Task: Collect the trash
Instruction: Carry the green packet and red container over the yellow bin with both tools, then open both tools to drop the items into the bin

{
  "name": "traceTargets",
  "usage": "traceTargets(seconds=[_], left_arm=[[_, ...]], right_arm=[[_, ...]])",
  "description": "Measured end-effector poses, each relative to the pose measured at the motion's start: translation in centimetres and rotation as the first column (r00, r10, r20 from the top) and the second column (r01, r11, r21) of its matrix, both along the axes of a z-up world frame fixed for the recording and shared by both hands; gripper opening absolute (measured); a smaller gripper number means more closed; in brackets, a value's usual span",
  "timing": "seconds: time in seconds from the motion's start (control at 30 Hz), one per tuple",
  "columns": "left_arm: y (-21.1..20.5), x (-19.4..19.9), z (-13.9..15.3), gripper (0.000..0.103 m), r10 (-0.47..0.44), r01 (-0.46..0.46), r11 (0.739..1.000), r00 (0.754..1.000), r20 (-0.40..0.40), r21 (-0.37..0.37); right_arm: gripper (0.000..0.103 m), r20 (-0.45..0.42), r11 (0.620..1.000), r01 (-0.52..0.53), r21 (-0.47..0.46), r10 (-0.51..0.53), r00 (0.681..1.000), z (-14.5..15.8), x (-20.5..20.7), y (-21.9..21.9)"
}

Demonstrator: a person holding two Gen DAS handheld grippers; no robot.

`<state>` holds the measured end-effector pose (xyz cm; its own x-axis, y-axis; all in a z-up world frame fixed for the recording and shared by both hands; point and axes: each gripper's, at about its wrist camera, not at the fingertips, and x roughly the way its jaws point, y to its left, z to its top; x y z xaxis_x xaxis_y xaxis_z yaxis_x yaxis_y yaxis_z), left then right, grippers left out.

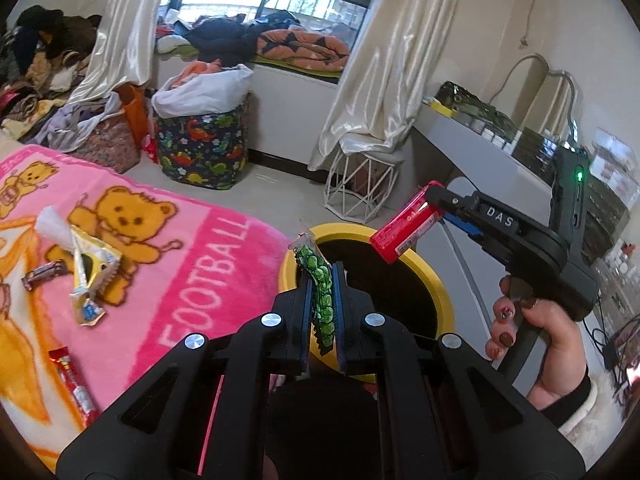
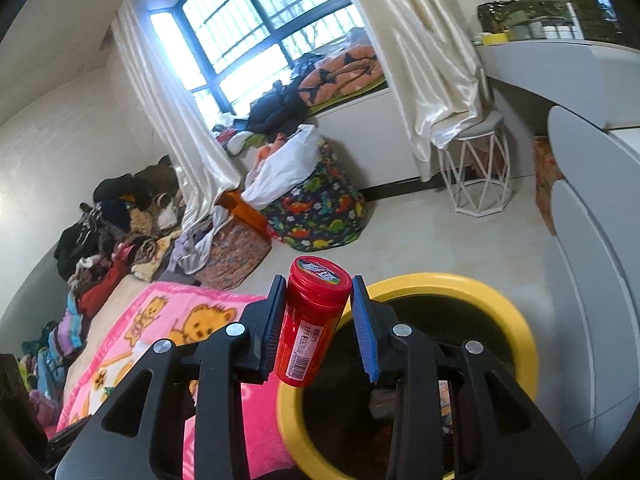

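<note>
My left gripper (image 1: 322, 276) is shut on a green snack wrapper (image 1: 320, 292) and holds it over the near rim of the yellow-rimmed trash bin (image 1: 434, 280). My right gripper (image 2: 319, 292) is shut on a red plastic canister (image 2: 312, 324), held above the bin's rim (image 2: 516, 344); the canister also shows in the left wrist view (image 1: 404, 224), above the bin's far side. On the pink bear blanket (image 1: 192, 264) lie a yellow-white wrapper (image 1: 90, 268), a small dark candy wrapper (image 1: 42, 274) and a red wrapper (image 1: 74, 384).
The bin stands on the floor against the bed's edge. A dinosaur-print laundry basket (image 1: 200, 148) and a white wire stool (image 1: 360, 184) stand by the window wall. A grey desk (image 1: 480, 148) runs along the right. Clothes pile up at far left (image 1: 36, 72).
</note>
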<state>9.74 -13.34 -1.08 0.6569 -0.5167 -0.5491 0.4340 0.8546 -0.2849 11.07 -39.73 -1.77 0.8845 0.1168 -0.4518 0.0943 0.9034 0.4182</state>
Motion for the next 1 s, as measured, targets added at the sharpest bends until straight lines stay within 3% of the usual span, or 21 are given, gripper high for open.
traceTargets(seconds=[0.43, 0.87, 0.93, 0.97, 1.0], left_arm=[[-4.1, 0.5, -1.7, 0.005, -0.096, 0.097, 0.995, 0.995, -0.035, 0.038], [-8.1, 2.1, -4.5, 0.005, -0.179, 0.186, 0.98, 0.978, -0.102, 0.063], [-8.4, 2.9, -5.1, 0.011, -0.195, 0.204, 0.977, 0.97, -0.143, 0.054], [-8.5, 3.5, -5.5, 0.018, -0.181, 0.193, 0.979, 0.97, -0.165, 0.06], [-8.3, 4.0, -5.8, 0.038, -0.157, 0.172, 0.983, 0.972, -0.176, 0.07]], right_arm=[[0.031, -0.028, 0.993, 0.108, -0.041, -0.109, 0.994, -1.7, -0.7, -3.9], [0.032, -0.06, 0.989, 0.145, 0.002, -0.145, 0.988, -2.9, -0.3, -5.9], [0.035, -0.067, 0.988, 0.145, 0.047, -0.141, 0.988, -3.3, -0.1, -6.4], [0.053, -0.071, 0.987, 0.142, 0.079, -0.136, 0.988, -3.4, 0.0, -6.7], [0.063, -0.072, 0.983, 0.148, 0.105, -0.141, 0.987, -3.6, 0.0, -7.0]])
